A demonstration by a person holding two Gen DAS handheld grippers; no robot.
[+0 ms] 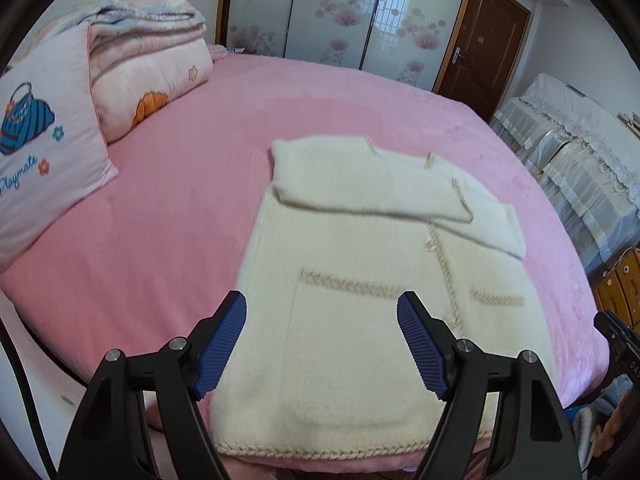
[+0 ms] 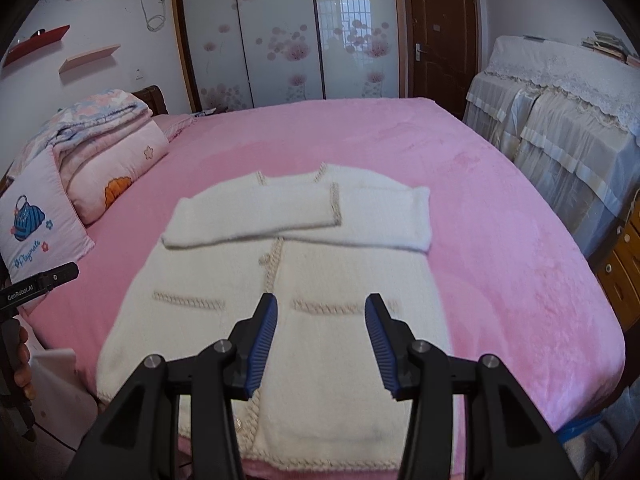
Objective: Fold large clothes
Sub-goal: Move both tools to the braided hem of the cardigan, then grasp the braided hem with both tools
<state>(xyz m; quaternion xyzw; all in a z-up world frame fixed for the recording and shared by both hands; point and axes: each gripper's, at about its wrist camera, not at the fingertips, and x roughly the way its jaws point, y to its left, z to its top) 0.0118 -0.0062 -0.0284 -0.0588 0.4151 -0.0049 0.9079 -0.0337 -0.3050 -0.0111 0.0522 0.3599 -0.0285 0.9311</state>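
Observation:
A cream knitted cardigan (image 1: 360, 280) with braided beige trim and two front pockets lies flat on the pink bed (image 1: 200, 208), hem toward me. Both sleeves are folded across the chest. It also shows in the right wrist view (image 2: 304, 272). My left gripper (image 1: 322, 312) is open and empty, hovering above the cardigan's lower left part. My right gripper (image 2: 320, 316) is open and empty, hovering above the lower right part near the right pocket. Part of the left gripper (image 2: 40, 280) shows at the left edge of the right wrist view.
A pink pillow (image 1: 44, 152) and folded quilts (image 1: 148, 64) lie at the bed's left. A cloth-covered cabinet (image 2: 560, 128) stands right of the bed, with wooden drawers (image 2: 620, 272) below it. A wardrobe (image 2: 288, 32) and door (image 2: 440, 32) stand behind.

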